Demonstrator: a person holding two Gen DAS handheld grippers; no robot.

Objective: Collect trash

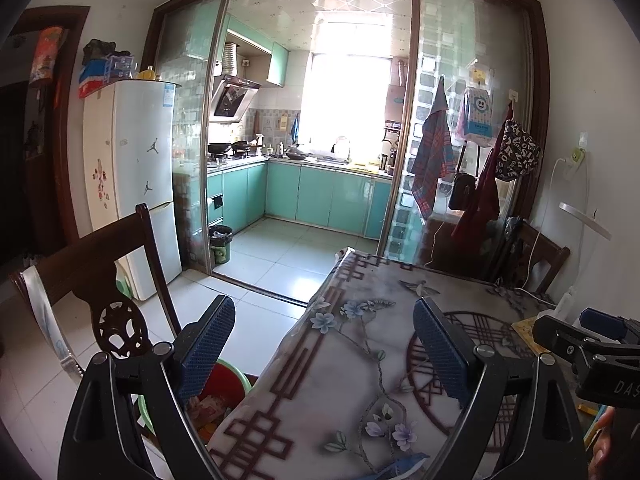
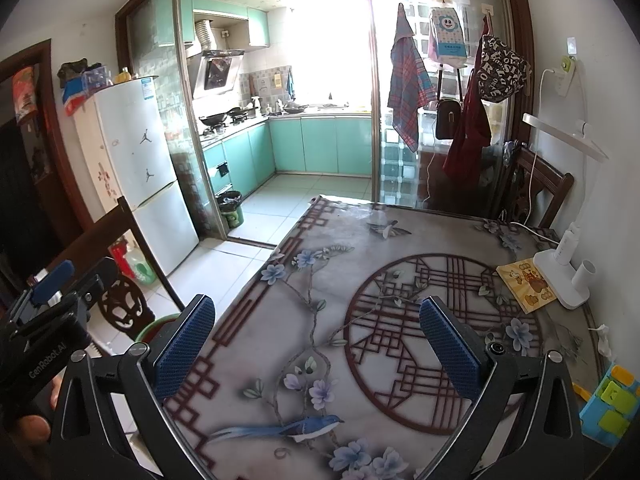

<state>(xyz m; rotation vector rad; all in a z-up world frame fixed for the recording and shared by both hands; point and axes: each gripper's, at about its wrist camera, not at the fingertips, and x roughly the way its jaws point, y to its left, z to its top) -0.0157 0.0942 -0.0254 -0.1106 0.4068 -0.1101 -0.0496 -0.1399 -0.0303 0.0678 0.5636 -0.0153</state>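
Observation:
My left gripper [image 1: 324, 344] is open and empty, held above the left edge of a table with a flowered cloth [image 1: 360, 360]. My right gripper [image 2: 316, 340] is open and empty above the same table [image 2: 360, 280]. A green bin with a red lining [image 1: 224, 392] holding colourful wrappers stands on the floor below the left gripper; its rim shows in the right wrist view [image 2: 154, 326]. A small crumpled white scrap [image 2: 604, 340] lies at the table's right edge. Each gripper shows at the edge of the other's view.
A dark wooden chair [image 1: 100, 288] stands left of the table, another [image 2: 536, 188] at the far right. A white lamp base [image 2: 564, 276], a yellow booklet [image 2: 526, 280] and a blue and green toy [image 2: 610, 404] sit on the table's right side. A fridge [image 1: 136, 184] stands left.

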